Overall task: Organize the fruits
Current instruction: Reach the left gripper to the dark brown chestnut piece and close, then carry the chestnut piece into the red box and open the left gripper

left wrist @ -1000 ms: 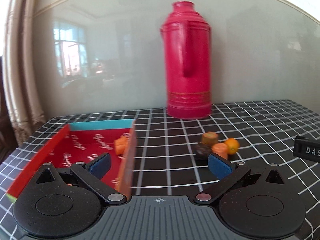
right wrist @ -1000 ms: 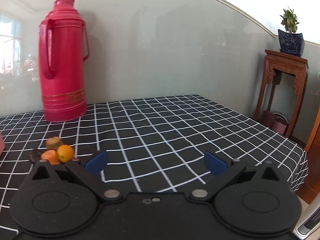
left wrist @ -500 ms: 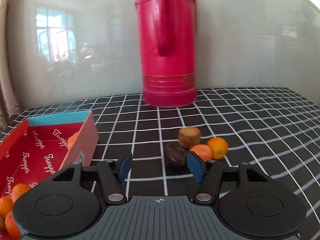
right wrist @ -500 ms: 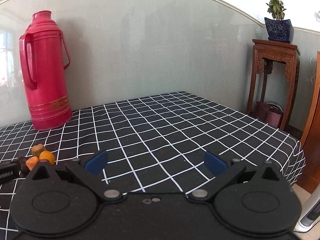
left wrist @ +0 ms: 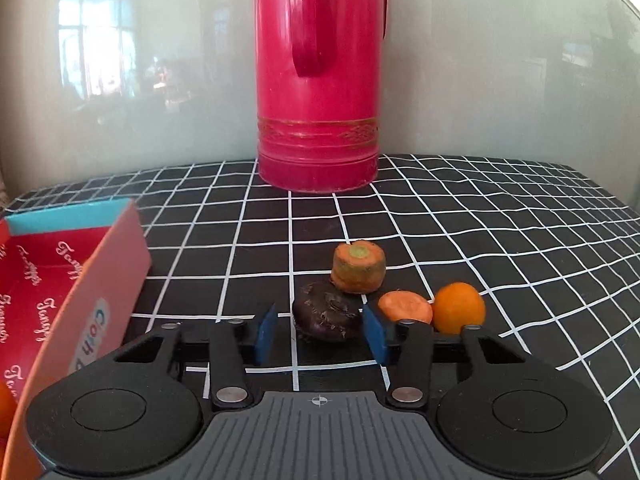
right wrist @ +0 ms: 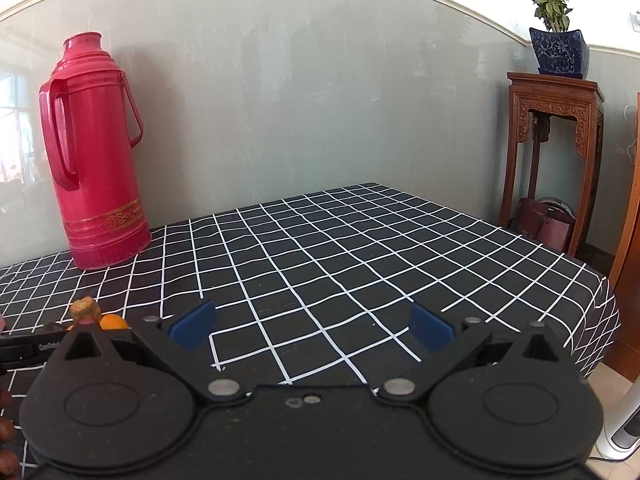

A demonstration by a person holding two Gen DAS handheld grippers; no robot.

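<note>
Bench [left wrist: 500, 216] covered by a matte black cloth with a white grid. Four pieces cluster just ahead of the left gripper [left wrist: 320, 330].

Dark fruit [left wrist: 326, 316]: squat, flattened round, purple-black, rough and wrinkled skin with fine fibres; wide axis lies across the view, flat side down on the cloth. It sits between the blue pads; the jaws are closing on it, about a quarter open, with a visible gap on the left pad side, so no grip yet.

Carrot stub [left wrist: 359, 266]: short cylinder, standing upright, cut face up with a greenish core, skin dull and ridged. It is just behind the dark fruit.

Carrot slice [left wrist: 405, 306]: low orange piece, cut face tilted toward the camera, beside the right pad.

Orange [left wrist: 459, 307]: smooth, glossy, near spherical, touching the slice.

Red cardboard box [left wrist: 104, 280], printed lining, at the left. Glossy red thermos [left wrist: 318, 80] upright at the wall.

Right gripper [right wrist: 311, 326]: jaws wide apart, nothing between them, over bare cloth.
</note>
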